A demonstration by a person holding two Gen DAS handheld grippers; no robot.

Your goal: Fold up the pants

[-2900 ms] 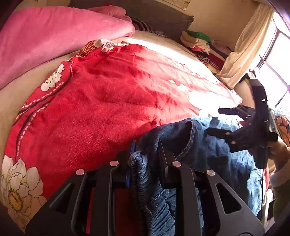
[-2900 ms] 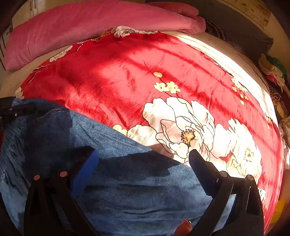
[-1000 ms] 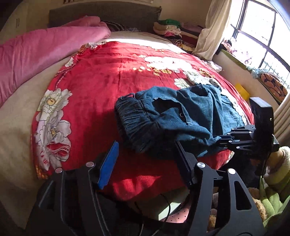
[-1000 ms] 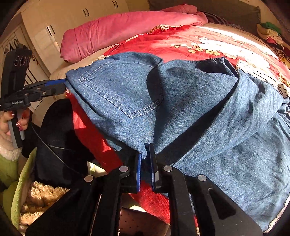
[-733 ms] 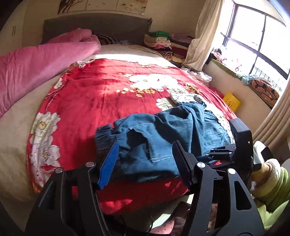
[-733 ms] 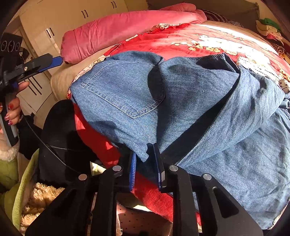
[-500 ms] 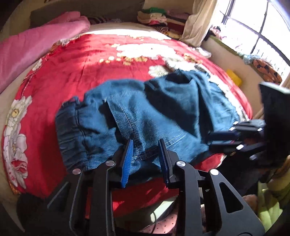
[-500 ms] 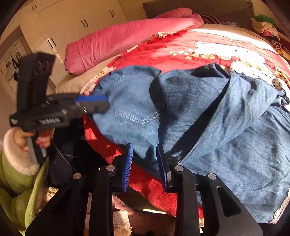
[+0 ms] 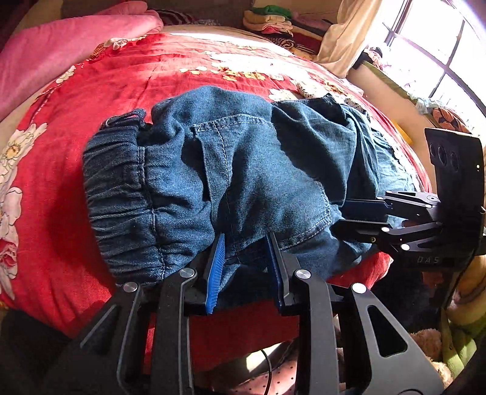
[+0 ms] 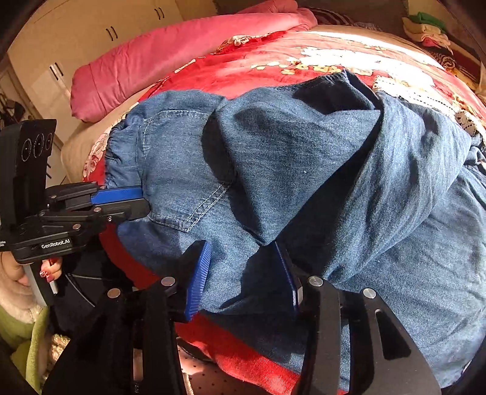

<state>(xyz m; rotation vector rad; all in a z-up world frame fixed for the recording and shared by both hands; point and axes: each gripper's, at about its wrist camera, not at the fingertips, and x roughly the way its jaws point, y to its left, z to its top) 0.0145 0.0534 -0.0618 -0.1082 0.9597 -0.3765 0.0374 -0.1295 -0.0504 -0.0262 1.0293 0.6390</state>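
Crumpled blue denim pants [image 9: 243,170] lie on the red flowered bedspread [image 9: 136,79] near the bed's near edge. Their elastic waistband [image 9: 121,194] is to the left in the left wrist view. My left gripper [image 9: 244,264] is shut on a fold of denim below the back pocket. In the right wrist view it [image 10: 142,200] bites the pants' [image 10: 334,170] left edge. My right gripper [image 10: 243,273] has its jaws opening. Denim still lies loose between the pads, which stand apart from it. The left wrist view shows it [image 9: 340,215] at the pants' right edge.
A pink quilt [image 9: 60,51] lies along the far left of the bed. Folded clothes [image 9: 273,21] are stacked at the head end, with a curtain and window [image 9: 440,54] on the right. A wardrobe [image 10: 76,36] stands beyond the bed. A person's hand [image 10: 45,270] with a green sleeve holds the left gripper.
My left gripper came down from above the bed to the pants and closed on the denim. My right gripper, earlier shut on the denim edge, has spread its jaws.
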